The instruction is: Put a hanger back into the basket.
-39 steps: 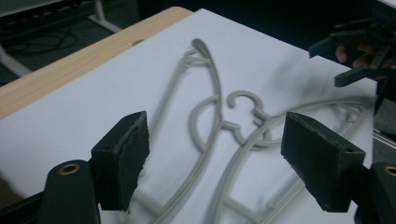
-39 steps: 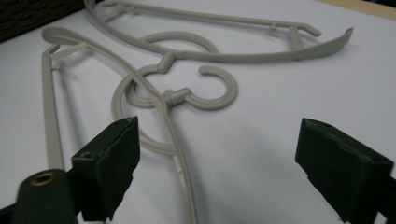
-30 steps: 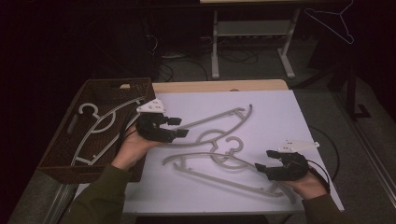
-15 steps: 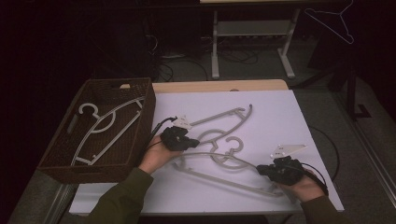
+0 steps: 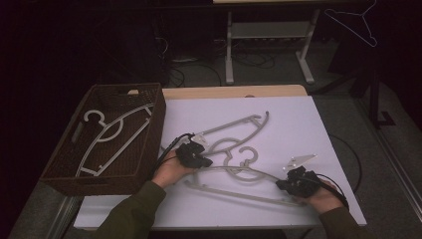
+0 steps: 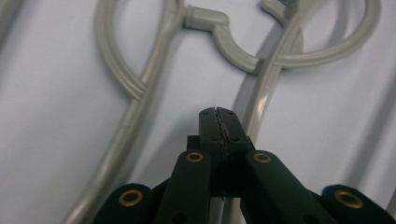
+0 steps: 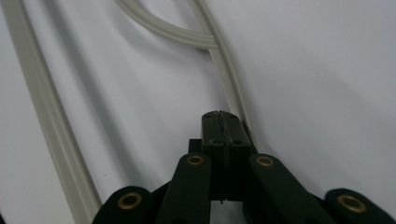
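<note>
Both tools press closed jaws beside the near hanger (image 5: 239,185). Left tool (image 5: 203,162) sits mid-tabletop; right tool (image 5: 282,185) nears the front right corner

No words to read

You will find no letters, numbers or signs on anything here that you can read.

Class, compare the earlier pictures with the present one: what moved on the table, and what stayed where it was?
The left claw came down from beside the basket to the near hanger, jaws shut. The right claw dropped slightly onto that hanger's right end, shut too. Both table hangers, the far hanger included, and the basket's hanger stayed put.
</note>
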The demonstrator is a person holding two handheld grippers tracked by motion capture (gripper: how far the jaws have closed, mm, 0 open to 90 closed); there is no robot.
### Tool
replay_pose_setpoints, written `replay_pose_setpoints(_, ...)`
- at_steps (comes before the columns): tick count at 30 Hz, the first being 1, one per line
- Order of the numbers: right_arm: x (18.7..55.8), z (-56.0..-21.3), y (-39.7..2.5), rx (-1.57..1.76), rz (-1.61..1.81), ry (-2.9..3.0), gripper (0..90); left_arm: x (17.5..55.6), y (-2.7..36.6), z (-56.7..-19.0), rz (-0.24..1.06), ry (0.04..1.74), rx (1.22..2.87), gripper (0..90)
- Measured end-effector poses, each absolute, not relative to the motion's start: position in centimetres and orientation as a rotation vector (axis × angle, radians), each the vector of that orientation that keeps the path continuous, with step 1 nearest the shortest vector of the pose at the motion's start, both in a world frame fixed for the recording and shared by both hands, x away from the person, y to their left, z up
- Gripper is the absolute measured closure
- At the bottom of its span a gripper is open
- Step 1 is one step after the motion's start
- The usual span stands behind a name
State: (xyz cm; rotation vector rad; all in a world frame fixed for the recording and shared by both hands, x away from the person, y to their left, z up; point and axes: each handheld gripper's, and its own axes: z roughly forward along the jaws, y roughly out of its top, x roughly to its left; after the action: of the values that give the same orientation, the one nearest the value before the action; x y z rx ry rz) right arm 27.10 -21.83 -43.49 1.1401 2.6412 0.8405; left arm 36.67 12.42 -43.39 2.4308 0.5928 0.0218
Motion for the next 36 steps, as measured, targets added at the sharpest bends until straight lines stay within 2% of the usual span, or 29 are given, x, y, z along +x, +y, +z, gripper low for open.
replay_pose_setpoints(9,29.3,-43.3,-22.3,1.171,0.825,2.574,89.9,35.0,12.3,-43.1,-0.046,0.542,2.417,90.0)
replay_pose_setpoints(17,29.5,-43.3,-22.5,1.187,0.846,2.549,89.4,34.2,11.7,-42.7,-0.061,0.513,2.375,88.8)
replay_pose_setpoints(18,29.4,-43.2,-22.6,1.195,0.859,2.547,86.6,34.2,11.5,-42.5,-0.052,0.517,2.364,83.8)
replay_pose_setpoints(19,29.3,-43.1,-22.7,1.192,0.883,2.537,79.4,34.2,11.4,-42.4,-0.054,0.517,2.362,77.7)
replay_pose_setpoints(20,29.2,-42.9,-22.8,1.194,0.911,2.527,70.9,34.3,11.2,-42.4,-0.050,0.507,2.352,74.6)
replay_pose_setpoints(21,29.0,-42.5,-23.0,1.188,0.961,2.508,58.4,34.3,10.9,-42.4,-0.047,0.503,2.350,66.8)
replay_pose_setpoints(22,29.0,-42.5,-23.0,1.188,0.961,2.508,58.4,34.3,10.7,-42.4,-0.040,0.500,2.350,66.8)
replay_pose_setpoints(24,28.8,-42.3,-23.2,1.172,1.034,2.469,44.3,34.2,10.1,-42.6,-0.032,0.495,2.349,62.6)
replay_pose_setpoints(25,28.7,-42.2,-23.2,1.167,1.047,2.454,41.5,34.2,9.8,-42.6,-0.018,0.493,2.359,59.6)
replay_pose_setpoints(27,28.6,-42.1,-23.3,1.194,1.066,2.439,36.4,34.2,9.3,-42.9,-0.012,0.490,2.365,59.5)
replay_pose_setpoints(29,28.6,-42.2,-23.5,1.190,1.067,2.437,40.6,34.0,8.8,-43.1,-0.005,0.490,2.371,59.4)
replay_pose_setpoints(32,28.5,-42.1,-24.0,1.191,1.046,2.436,56.5,33.9,8.6,-43.2,-0.004,0.490,2.371,58.4)
replay_pose_setpoints(33,28.0,-41.8,-24.6,1.241,1.037,2.423,65.7,33.9,8.6,-43.2,0.000,0.490,2.371,58.2)
replay_pose_setpoints(34,28.0,-41.8,-24.6,1.241,1.037,2.423,65.7,33.9,8.6,-43.2,-0.002,0.492,2.366,58.2)
replay_pose_setpoints(35,27.3,-41.4,-25.3,1.256,1.060,2.417,74.7,33.9,8.6,-43.2,-0.002,0.490,2.364,57.4)
replay_pose_setpoints(36,27.3,-41.4,-25.3,1.256,1.060,2.417,74.7,34.0,8.6,-43.1,-0.002,0.494,2.362,57.4)
